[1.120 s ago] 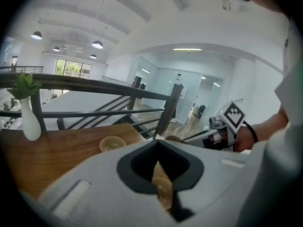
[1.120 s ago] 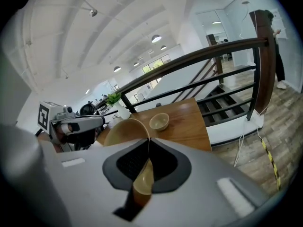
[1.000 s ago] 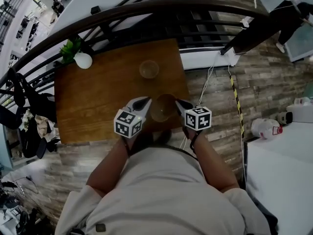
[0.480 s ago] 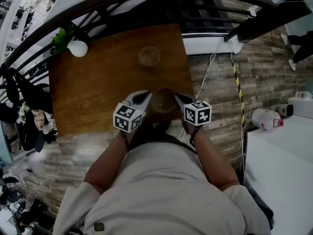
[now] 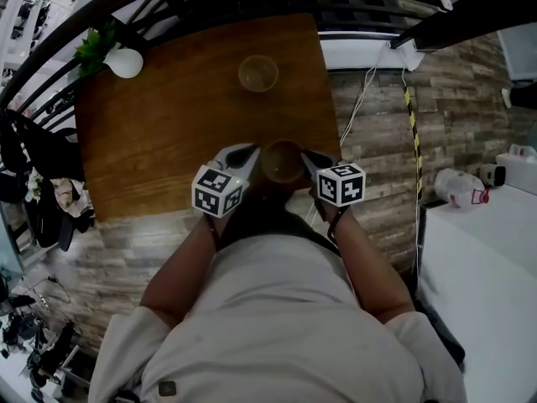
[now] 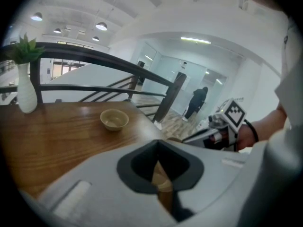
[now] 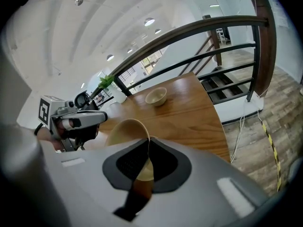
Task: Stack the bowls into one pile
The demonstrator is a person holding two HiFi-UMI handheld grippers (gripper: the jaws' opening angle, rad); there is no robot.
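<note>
The left gripper (image 5: 249, 154) and right gripper (image 5: 308, 159) are each pinching narrowly on opposite rims of one bowl (image 5: 282, 161), probably steadying it, well apart from the second bowl (image 5: 258, 72), which is waiting on the table (image 5: 168, 124).

A large, bright office-like hall on an upper level: beyond the right tongs (image 7: 148, 141) a curved dark railing (image 7: 189, 36) borders the wooden surface (image 7: 189, 117), under rows of ceiling lamps (image 7: 149, 21), beside plank flooring (image 7: 284, 103).
</note>
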